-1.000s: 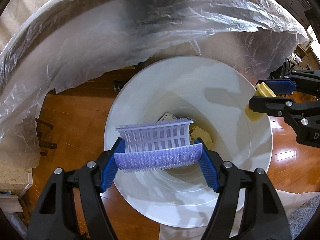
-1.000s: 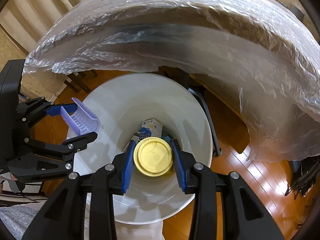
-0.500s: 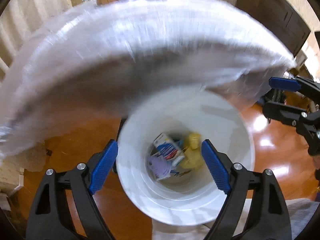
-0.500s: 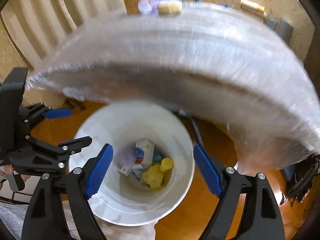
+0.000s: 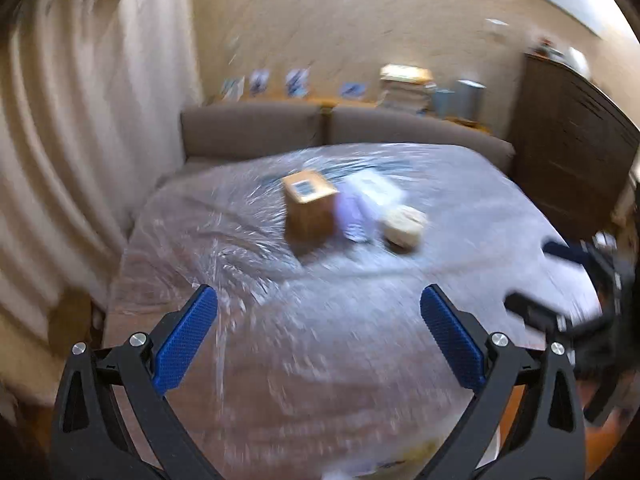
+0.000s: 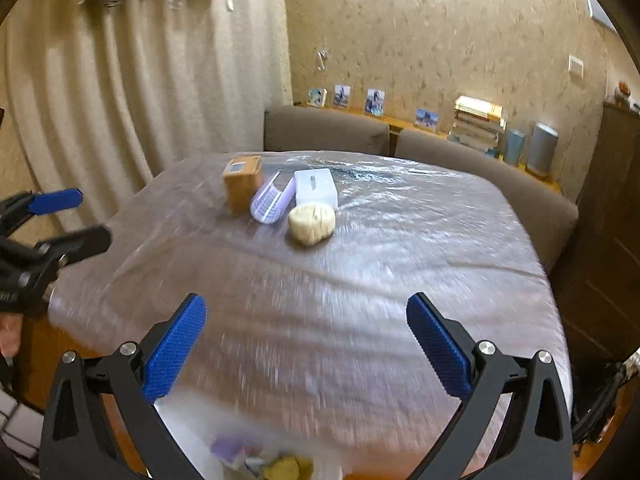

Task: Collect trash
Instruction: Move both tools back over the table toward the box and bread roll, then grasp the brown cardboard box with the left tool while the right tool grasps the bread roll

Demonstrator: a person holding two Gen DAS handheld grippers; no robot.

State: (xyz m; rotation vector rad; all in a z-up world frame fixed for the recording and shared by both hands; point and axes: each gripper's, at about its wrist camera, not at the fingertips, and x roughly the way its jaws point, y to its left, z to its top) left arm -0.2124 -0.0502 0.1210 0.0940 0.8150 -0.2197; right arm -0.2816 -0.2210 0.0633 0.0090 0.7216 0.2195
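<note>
Both grippers hang above the near part of a tabletop wrapped in clear, crinkled plastic sheet. The left gripper has its jaws spread wide with nothing between the blue pads; the right gripper is likewise spread wide and holds nothing.

The remaining items sit in a tight cluster toward the far side of the tabletop. A brown cardboard box stands upright at the left of the group. Just beside it lies a pale purple ribbed plastic basket, tipped on its side with its opening upward. A white rectangular box lies to the right of that, and a crumpled cream-coloured wad sits just in front of the white box. The left wrist view is motion-blurred, so whether these items touch cannot be told there.

The wide middle and near stretches of the plastic carry nothing, so open room lies between the jaws and the cluster. The far edge of the tabletop runs close along a brown sofa back; the left edge lies near a beige curtain; a dark wooden cabinet stands off the right edge.

At the bottom of the right wrist view, below the near edge, a white bin shows blurred trash inside.
</note>
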